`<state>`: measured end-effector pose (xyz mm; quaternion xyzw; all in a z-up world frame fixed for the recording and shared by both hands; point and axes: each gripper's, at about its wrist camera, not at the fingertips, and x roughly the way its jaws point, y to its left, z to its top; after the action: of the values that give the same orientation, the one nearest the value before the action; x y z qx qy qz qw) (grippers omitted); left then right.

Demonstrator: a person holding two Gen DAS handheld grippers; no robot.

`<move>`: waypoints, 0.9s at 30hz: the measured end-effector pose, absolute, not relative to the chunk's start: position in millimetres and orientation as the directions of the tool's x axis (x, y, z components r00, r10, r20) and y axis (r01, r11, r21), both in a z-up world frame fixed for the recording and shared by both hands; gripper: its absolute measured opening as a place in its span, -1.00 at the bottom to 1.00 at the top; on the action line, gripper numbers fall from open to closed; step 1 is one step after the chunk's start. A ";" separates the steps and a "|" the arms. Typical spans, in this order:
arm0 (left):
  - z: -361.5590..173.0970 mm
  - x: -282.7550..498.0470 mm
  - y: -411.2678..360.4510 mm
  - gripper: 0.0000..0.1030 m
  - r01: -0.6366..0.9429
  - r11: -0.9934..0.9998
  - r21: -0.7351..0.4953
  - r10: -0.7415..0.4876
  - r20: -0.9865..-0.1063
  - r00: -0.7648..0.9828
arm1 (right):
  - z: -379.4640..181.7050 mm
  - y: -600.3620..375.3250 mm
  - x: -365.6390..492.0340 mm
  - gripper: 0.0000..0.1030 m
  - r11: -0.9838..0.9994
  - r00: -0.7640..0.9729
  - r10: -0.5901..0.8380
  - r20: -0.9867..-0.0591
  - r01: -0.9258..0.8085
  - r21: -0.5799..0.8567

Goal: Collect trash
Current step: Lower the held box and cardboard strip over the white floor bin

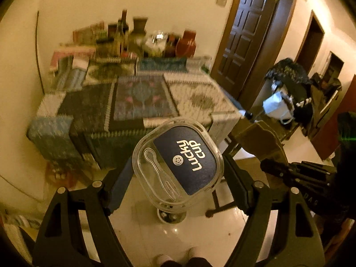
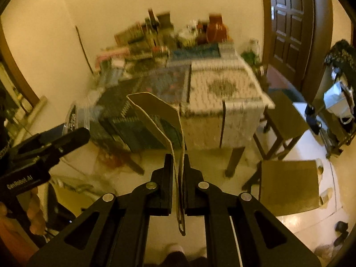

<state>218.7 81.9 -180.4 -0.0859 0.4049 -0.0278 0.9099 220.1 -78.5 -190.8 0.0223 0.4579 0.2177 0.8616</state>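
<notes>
A clear plastic container (image 1: 178, 162) with a navy "Lucky cup" lid hangs above the floor, and my left gripper (image 1: 178, 183) is shut on its two sides, jaws wide apart. In the right wrist view my right gripper (image 2: 178, 166) is shut on a flattened beige cardboard sleeve (image 2: 153, 102) that loops up ahead of the fingers. The right gripper (image 1: 267, 166) and its cardboard sleeve (image 1: 255, 135) also show at the right of the left wrist view. At the left edge of the right wrist view the left gripper (image 2: 77, 131) appears with the container's rim (image 2: 73, 118).
Ahead stands a table with a patterned cloth (image 1: 144, 102), crowded with bottles and jars at the back. Wooden chairs (image 2: 287, 184) stand to the right, near a dark door (image 1: 244, 33) and a rack with a white bag (image 1: 276, 106). Glossy floor and the person's feet lie below.
</notes>
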 end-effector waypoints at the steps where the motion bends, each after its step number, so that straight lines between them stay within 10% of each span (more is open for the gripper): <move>1: -191.4 221.3 81.6 0.53 -0.027 0.983 -0.182 -0.119 -0.740 0.662 | -205.6 -79.8 223.9 -0.88 0.904 0.468 0.394 -0.791 -0.354 0.241; 27: -584.1 265.3 83.3 0.53 -0.237 0.945 -0.224 -0.110 -0.903 0.415 | -597.0 -73.3 284.4 -0.80 0.870 0.148 0.430 -0.891 -0.332 0.365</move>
<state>265.3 83.3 -584.1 -0.1606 0.5396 0.0383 0.8256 284.4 -73.3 -597.0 0.0406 0.6022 0.2517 0.7565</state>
